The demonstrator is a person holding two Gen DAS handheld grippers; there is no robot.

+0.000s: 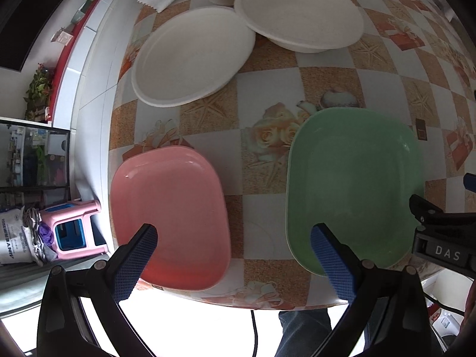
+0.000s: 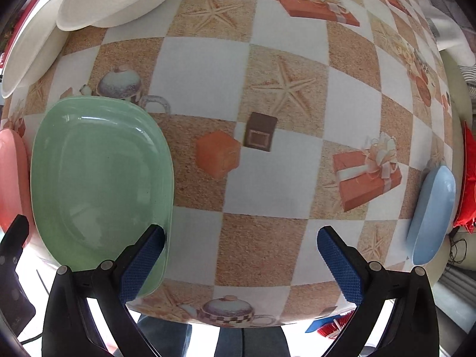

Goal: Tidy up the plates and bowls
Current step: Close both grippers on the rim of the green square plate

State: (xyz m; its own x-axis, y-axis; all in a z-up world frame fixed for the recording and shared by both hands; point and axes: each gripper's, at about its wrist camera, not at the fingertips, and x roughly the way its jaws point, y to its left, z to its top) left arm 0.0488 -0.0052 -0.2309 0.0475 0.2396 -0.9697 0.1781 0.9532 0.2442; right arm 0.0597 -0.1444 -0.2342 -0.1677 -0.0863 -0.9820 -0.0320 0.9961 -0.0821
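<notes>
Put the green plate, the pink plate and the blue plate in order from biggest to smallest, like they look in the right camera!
1. green plate, biggest by far, right by the camera
2. blue plate, a sliver at the far right
3. pink plate, cut off by the picture's left edge

The last two look close, and both show only partly, so their order is unsure.

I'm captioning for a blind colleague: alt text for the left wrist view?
An open claw hovers over a table edge between a pink plate and a green plate. Beyond sit a white plate and a white bowl.
</notes>
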